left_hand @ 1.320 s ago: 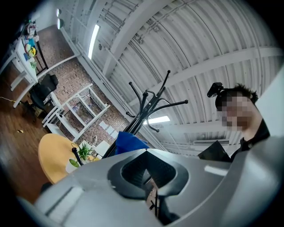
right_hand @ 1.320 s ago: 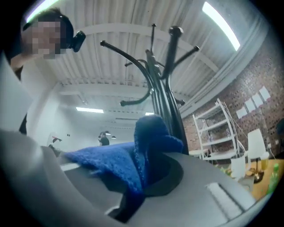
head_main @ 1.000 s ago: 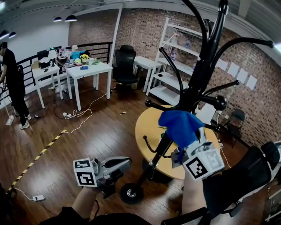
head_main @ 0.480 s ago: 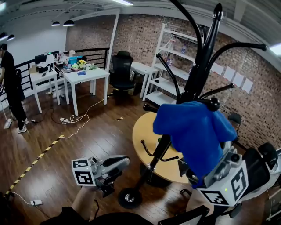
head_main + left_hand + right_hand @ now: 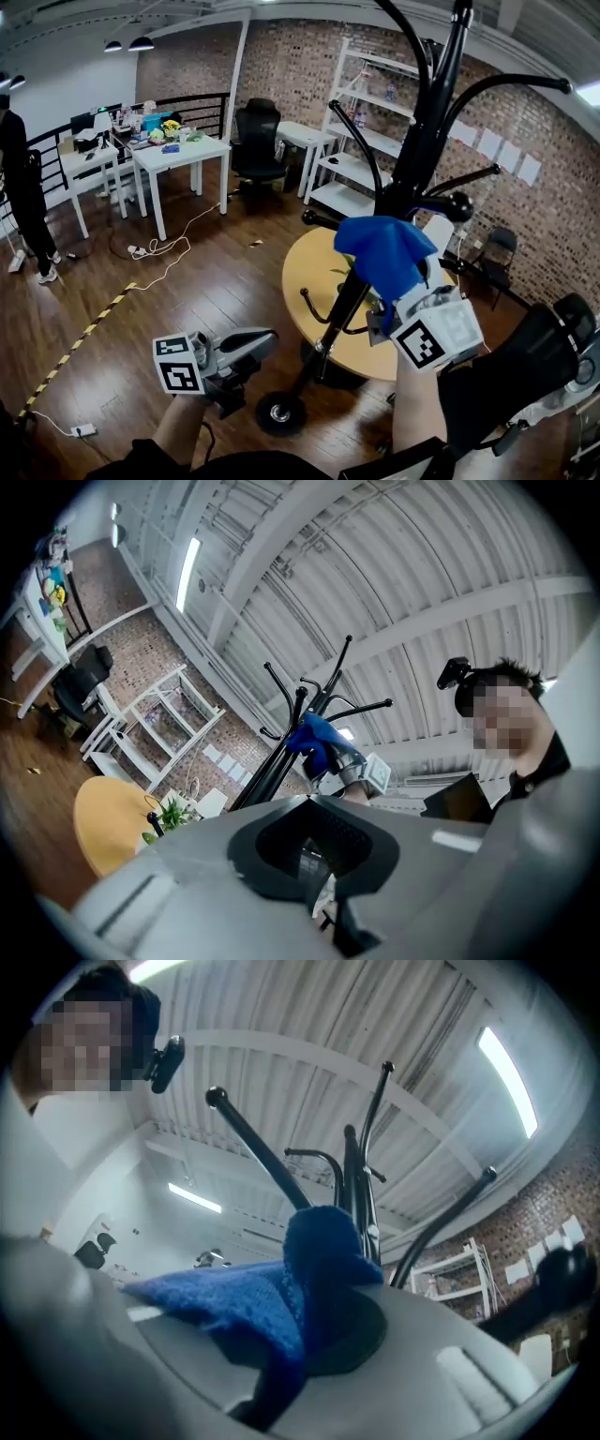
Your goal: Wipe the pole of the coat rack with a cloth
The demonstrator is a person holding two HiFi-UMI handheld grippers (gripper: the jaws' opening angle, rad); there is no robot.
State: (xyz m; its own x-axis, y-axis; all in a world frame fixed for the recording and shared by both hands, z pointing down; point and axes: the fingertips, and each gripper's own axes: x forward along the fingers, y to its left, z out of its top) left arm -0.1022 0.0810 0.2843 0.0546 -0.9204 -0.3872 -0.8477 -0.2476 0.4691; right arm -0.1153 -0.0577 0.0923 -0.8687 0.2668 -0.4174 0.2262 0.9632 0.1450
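Observation:
The black coat rack's pole [image 5: 412, 159] rises from a round base [image 5: 279, 412] on the wood floor and leans up to the right, with curved hooks at the top. My right gripper [image 5: 394, 295] is shut on a blue cloth [image 5: 382, 251], which lies against the pole just below the hub of hooks. In the right gripper view the cloth [image 5: 309, 1279] bunches out of the jaws in front of the pole [image 5: 354, 1176]. My left gripper [image 5: 258, 339] hangs low and left of the pole, apart from it, shut and holding nothing. In the left gripper view the cloth [image 5: 314, 738] shows far off.
A round yellow table [image 5: 309, 272] stands right behind the rack. A black office chair [image 5: 506, 375] is at the lower right. White tables [image 5: 178, 155], white shelving [image 5: 361, 141] and a standing person [image 5: 23, 187] are farther back. Cables [image 5: 164, 248] and striped tape [image 5: 80, 342] lie on the floor.
My right gripper lifted the cloth toward the head camera half a second ago and has brought it back down against the pole. The left gripper has hardly moved.

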